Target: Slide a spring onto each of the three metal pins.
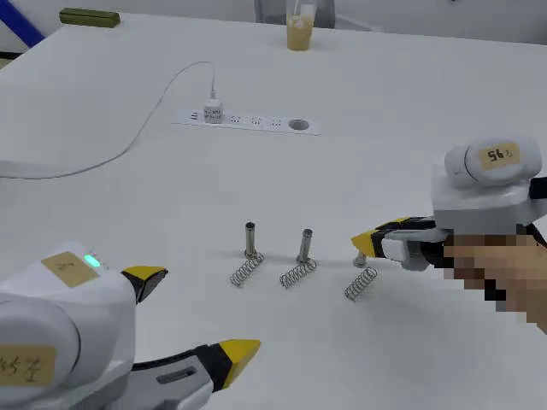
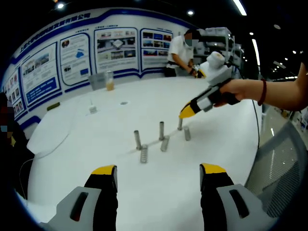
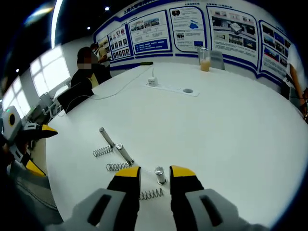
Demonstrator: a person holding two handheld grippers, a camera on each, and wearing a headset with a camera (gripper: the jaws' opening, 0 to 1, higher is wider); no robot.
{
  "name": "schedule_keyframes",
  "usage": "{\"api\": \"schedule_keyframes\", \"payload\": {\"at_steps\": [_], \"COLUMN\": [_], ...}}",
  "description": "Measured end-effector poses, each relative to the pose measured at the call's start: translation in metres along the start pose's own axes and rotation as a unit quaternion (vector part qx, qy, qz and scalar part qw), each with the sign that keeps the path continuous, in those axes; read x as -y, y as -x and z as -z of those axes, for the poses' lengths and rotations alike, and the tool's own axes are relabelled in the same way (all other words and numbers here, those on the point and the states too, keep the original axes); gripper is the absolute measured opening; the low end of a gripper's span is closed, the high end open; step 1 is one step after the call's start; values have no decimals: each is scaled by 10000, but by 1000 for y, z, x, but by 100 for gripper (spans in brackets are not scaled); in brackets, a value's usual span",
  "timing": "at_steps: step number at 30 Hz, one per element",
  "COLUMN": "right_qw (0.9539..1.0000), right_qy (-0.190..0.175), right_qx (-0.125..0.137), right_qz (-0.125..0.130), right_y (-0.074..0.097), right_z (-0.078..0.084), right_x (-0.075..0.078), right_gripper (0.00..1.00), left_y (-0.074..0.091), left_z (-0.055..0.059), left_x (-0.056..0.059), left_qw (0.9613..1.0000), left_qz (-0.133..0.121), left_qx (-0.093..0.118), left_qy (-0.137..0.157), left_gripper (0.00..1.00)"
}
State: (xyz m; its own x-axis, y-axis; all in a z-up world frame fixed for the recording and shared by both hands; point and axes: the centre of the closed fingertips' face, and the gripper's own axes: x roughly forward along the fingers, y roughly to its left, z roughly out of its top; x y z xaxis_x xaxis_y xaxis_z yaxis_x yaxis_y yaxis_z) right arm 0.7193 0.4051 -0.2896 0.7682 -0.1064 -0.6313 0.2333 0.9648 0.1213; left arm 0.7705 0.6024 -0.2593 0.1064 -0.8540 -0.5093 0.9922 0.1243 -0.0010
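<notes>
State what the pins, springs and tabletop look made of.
Pins: likely steel, dull grey with bright highlights.
Springs: thin coiled wire, silvery, probably steel.
Tabletop: smooth matte white, perhaps laminate or painted board; cannot tell which.

Tabletop (image 1: 385, 171): plain white.
Left tool (image 1: 192, 312), right tool (image 1: 367, 243): white bodies, black jaws tipped yellow, beige labels. Green light on the left one.
Pins (image 1: 305, 244), springs (image 1: 297, 274): silver-grey metal.
Power strip (image 1: 256, 122), cable (image 1: 145, 120): white.
Cup (image 1: 299, 32): amber drink.
Box (image 1: 89, 17): olive green.
Wall panels (image 2: 115, 45): blue and white.
</notes>
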Motion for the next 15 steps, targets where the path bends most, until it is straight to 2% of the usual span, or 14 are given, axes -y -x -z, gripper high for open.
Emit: {"api": "schedule_keyframes", "payload": {"at_steps": [11, 15], "right_qw": [9977, 9966], "right_qy": [-41, 9], "right_qx": [618, 756], "right_qz": [-264, -336], "right_y": [17, 22], "right_z": [-11, -13], "right_x": [-9, -13], "right_gripper": [37, 43], "left_y": [-20, -27], "left_z": [0, -3], "left_x": [-14, -19], "left_qw": [9997, 9996], "left_qz": [26, -1], "left_qx": [-153, -94], "left_qy": [-170, -271], "left_gripper": [65, 59]}}
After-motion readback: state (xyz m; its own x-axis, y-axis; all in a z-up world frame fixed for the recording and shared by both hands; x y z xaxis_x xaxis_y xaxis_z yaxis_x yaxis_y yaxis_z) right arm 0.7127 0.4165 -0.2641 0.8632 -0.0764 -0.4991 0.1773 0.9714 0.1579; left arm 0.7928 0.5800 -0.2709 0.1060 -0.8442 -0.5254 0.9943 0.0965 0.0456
